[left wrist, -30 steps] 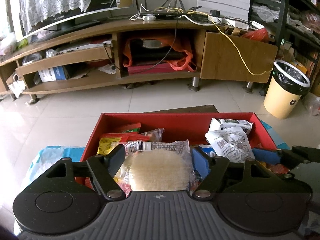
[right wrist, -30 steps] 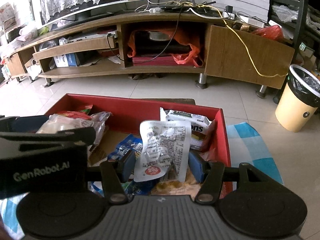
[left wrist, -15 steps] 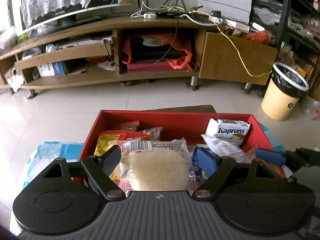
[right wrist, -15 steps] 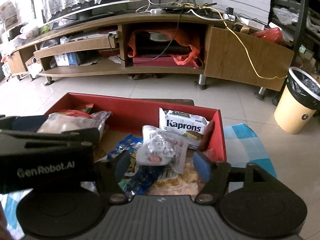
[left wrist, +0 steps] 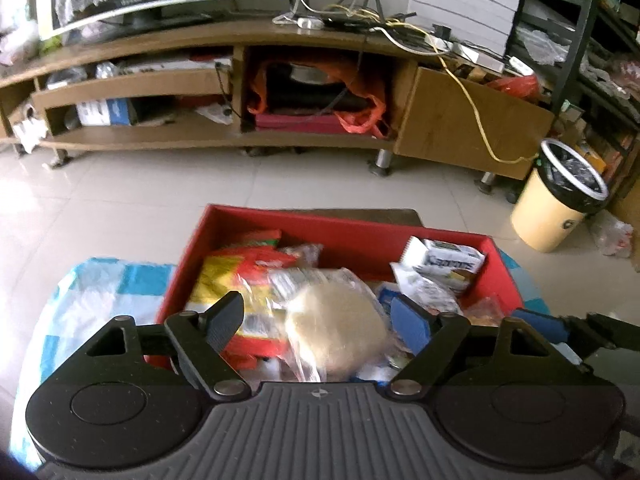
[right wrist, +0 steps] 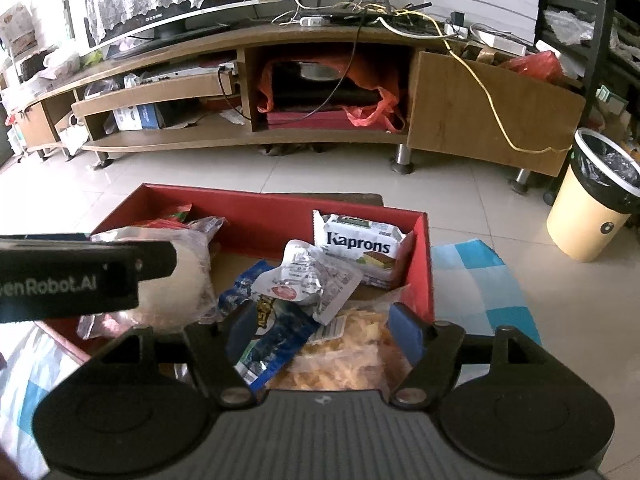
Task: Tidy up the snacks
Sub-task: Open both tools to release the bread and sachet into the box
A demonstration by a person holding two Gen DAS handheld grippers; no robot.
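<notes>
The red box (left wrist: pixel 348 236) sits on the tabletop and serves as the reference. Left gripper (left wrist: pixel 320 318): jaws apart over the near-left part of the box, having just widened; the clear-wrapped pale round cake (left wrist: pixel 336 328) lies between them, unclamped. Right gripper (right wrist: pixel 324 326): jaws apart over the near-right part, having just opened; the blue packet (right wrist: pixel 272 336) and orange snack bag (right wrist: pixel 344 352) lie below, unheld. The Kaprons pack (right wrist: pixel 360 246) leans in the far-right corner.
</notes>
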